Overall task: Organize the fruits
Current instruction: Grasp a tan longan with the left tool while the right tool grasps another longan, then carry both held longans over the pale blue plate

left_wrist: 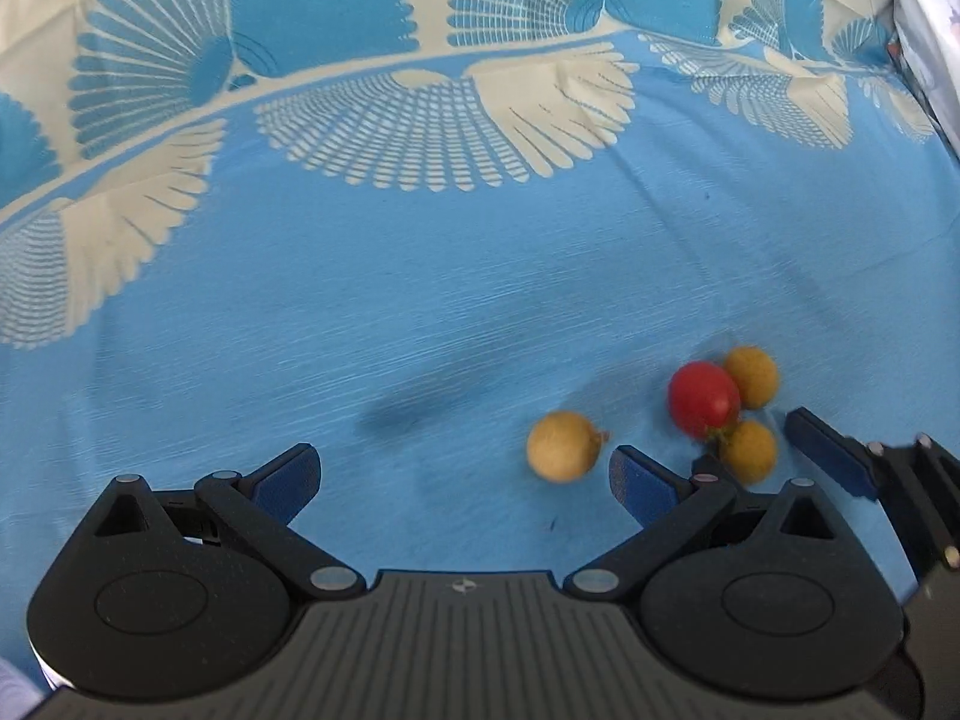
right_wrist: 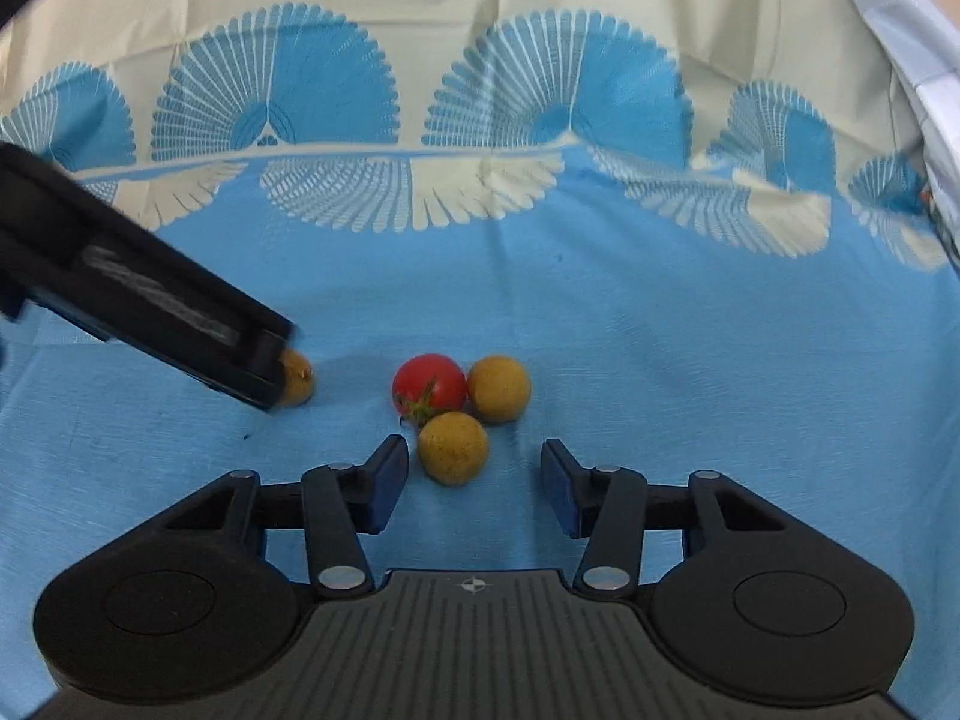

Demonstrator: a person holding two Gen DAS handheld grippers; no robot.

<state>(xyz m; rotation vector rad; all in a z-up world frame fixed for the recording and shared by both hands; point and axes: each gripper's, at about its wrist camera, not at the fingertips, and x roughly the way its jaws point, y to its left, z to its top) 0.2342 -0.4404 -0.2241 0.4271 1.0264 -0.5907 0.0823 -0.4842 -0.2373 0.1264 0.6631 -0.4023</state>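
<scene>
Four small fruits were counted on the blue patterned cloth (right_wrist: 660, 330). One red tomato (right_wrist: 429, 387) was seen, and three yellow-brown round fruits: one (right_wrist: 499, 388) touching the tomato, one (right_wrist: 453, 447) just in front of it, and one (left_wrist: 563, 447) lying apart. Two grippers were counted, a left gripper (left_wrist: 465, 477) and a right gripper (right_wrist: 475, 483).

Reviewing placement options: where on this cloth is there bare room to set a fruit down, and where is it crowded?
Free: the plain blue cloth between the fruit and the fan-patterned border, and right of the cluster. Crowded: the red tomato and two yellow fruits bunch together by the right gripper; the lone yellow fruit lies beside the left gripper.
</scene>
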